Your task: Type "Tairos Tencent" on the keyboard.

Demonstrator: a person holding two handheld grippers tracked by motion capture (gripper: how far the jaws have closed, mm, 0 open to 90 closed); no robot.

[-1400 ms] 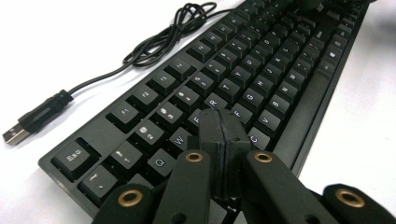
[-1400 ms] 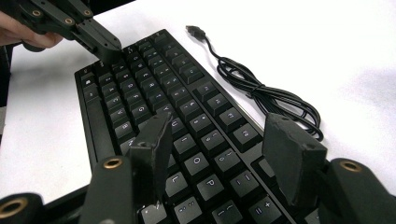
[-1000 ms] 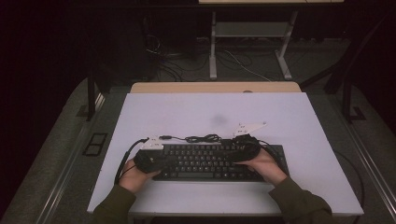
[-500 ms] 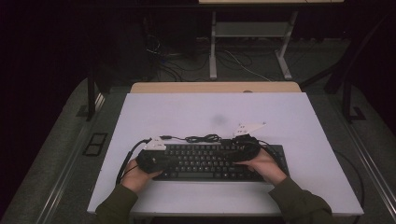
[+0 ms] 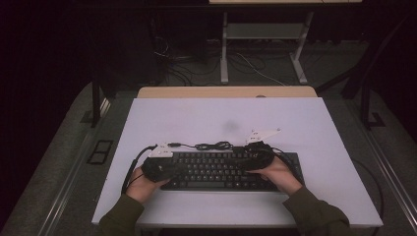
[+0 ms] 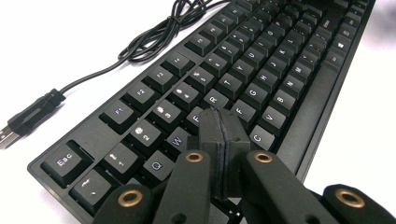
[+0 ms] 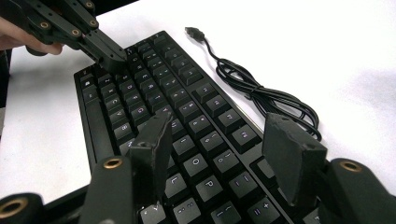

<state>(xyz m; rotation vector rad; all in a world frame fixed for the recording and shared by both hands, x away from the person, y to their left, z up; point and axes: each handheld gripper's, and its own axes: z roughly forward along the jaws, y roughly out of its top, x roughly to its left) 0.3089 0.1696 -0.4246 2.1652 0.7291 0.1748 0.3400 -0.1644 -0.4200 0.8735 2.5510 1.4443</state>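
Left gripper (image 6: 219, 122) has its jaws pressed flat together, nothing between them, tip down over the keyboard (image 6: 261, 70) around the E, D and F keys. Whether the tip actually touches a keycap can't be told; its own black jaws cover the spot. Right gripper (image 7: 215, 140) stands with jaws apart and empty, hovering above the O, P and L rows at the far end from the left one, and the keys directly beneath are partly hidden by its pads. Beyond both grippers, behind the keyboard's top row, the cable (image 7: 261, 95) lies in a loose coil on the white table (image 5: 206, 115), its USB plug (image 6: 18, 123) loose and cut off by the frame edge. From the high view both grippers blend darkly into the keyboard.
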